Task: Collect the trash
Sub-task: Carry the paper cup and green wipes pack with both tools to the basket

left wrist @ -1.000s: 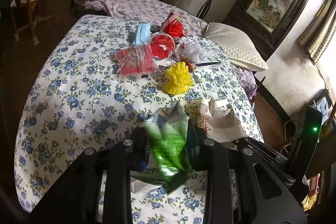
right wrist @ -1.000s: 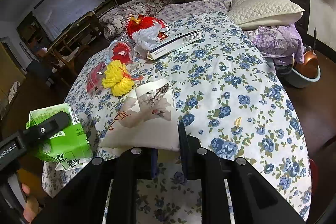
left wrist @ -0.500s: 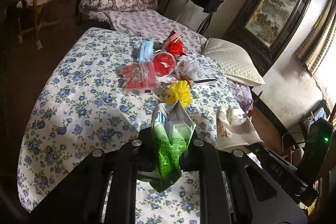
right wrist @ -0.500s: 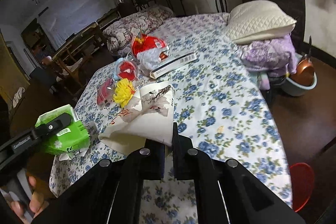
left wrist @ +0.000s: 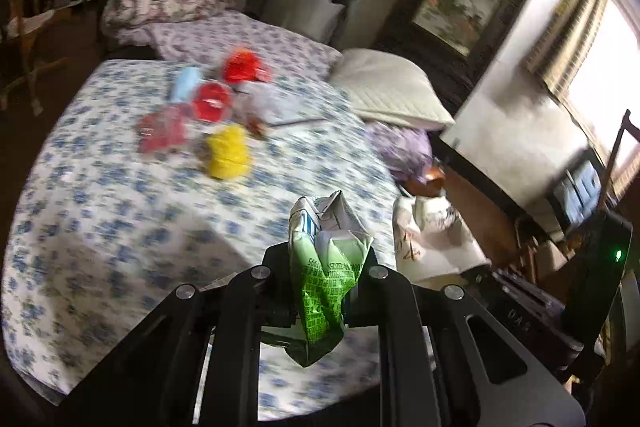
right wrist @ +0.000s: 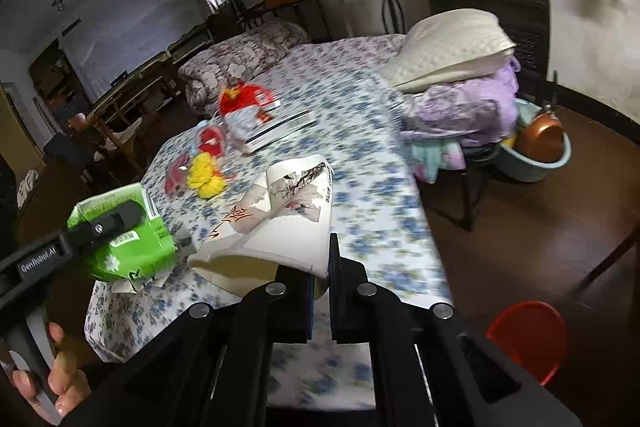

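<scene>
Both grippers are up off the flowered bedspread (left wrist: pixel 120 227) with trash in them. The left gripper (left wrist: pixel 320 267), whose jaws have just been closing, is clamped on a crumpled green carton (left wrist: pixel 328 267) that stands between its fingers. The right gripper (right wrist: pixel 320 267) is pinched tight on the rim of a torn white paper cup (right wrist: pixel 280 227). Farther up the bed lie a yellow bundle (left wrist: pixel 229 157) and some red wrappers (left wrist: pixel 210 101), beside a white pillow (right wrist: pixel 448 47). A red bin (right wrist: pixel 526 339) sits on the floor.
</scene>
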`<state>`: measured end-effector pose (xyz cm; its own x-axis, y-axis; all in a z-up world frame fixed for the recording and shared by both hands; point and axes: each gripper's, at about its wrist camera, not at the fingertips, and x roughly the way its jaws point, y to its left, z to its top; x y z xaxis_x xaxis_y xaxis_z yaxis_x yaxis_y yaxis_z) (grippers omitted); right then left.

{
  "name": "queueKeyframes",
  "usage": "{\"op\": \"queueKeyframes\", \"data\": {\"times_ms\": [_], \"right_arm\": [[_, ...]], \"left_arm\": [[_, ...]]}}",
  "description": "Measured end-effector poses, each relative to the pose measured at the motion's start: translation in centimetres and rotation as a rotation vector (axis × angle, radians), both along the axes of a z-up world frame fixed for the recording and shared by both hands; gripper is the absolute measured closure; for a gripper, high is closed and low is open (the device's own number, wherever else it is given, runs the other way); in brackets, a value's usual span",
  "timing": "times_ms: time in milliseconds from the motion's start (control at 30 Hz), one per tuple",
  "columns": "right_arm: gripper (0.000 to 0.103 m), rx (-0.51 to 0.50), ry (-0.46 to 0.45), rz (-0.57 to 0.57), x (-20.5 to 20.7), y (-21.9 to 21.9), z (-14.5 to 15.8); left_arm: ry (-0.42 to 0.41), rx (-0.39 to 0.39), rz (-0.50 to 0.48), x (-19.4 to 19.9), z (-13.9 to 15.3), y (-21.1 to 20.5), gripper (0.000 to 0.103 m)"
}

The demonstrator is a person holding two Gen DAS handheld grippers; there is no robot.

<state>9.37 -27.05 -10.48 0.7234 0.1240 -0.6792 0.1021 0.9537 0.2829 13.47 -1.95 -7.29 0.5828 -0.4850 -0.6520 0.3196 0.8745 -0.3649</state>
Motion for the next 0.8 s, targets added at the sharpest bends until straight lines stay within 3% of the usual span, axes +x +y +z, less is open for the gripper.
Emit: {"op": "queueKeyframes", "data": {"times_ms": [167, 333, 600, 800], "right_arm": [[0.097, -0.071, 0.028, -0.091, -3.8, -6.0, 0.0], [0.097, -0.116, 0.132, -0.226, -8.6, -12.8, -3.7], [0.097, -0.002, 0.297, -0.382, -11.8, -21.1, -12.9], [0.097, 0.056, 0.381, -0.413, -12.8, -23.7, -17.9]], "left_arm": [[0.004, 0.024, -0.171, -2.1, 0.0, -7.7, 0.087], [0.017, 0.067, -0.362, -4.4, -1.5, -17.7, 0.087], [0.126, 0.123, -0.541, -5.5, -7.6, -29.9, 0.087], [0.189, 0.191, -0.604, -6.3, -12.8, -34.2, 0.087]]}}
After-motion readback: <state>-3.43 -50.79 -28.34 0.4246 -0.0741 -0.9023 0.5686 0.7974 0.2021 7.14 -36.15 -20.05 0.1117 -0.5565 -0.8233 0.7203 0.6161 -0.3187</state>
